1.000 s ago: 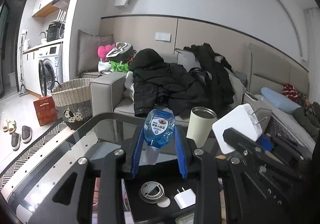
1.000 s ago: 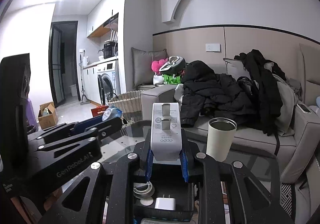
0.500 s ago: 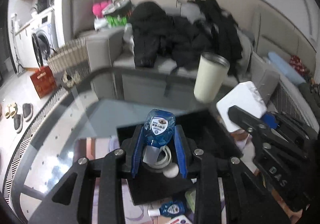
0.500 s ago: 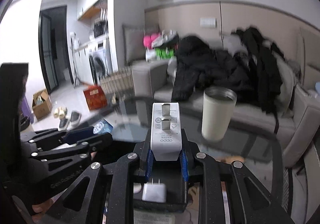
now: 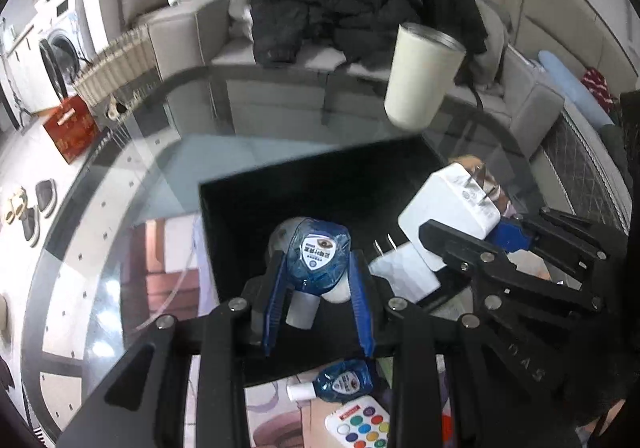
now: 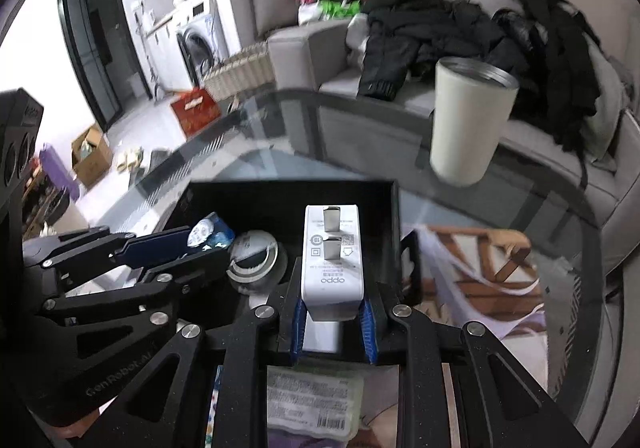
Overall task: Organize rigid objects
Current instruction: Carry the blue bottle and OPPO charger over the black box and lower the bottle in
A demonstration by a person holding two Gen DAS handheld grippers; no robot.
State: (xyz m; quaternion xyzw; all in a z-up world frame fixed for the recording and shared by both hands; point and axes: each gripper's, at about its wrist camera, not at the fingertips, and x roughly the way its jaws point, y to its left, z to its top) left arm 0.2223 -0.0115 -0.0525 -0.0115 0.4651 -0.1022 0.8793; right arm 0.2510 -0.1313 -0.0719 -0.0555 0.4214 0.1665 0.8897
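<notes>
A small blue bottle (image 5: 317,252) with a white cap is clamped between the blue pads of my left gripper (image 5: 318,268), which is shut on it. It hangs over the black tray (image 5: 280,187). My right gripper (image 6: 332,304) is shut on a white Oppo charger (image 6: 331,256), prongs folded, also over the tray (image 6: 288,195). In the left wrist view the right gripper (image 5: 472,232) and its charger (image 5: 448,207) sit just to the right. A second white charger (image 5: 400,268) and a round metal lid (image 6: 254,262) lie in the tray.
A cream tumbler (image 5: 420,75) stands on the glass table beyond the tray. Another blue bottle (image 5: 344,382) and a paint palette (image 5: 360,424) lie near the tray's front edge, with a clear packet (image 6: 312,396) beside them. A sofa piled with dark coats (image 6: 440,27) lies behind.
Both grippers have tipped downward and sunk toward the tray, each still holding its object. The view has swung from the sofa down onto the table and tray.
</notes>
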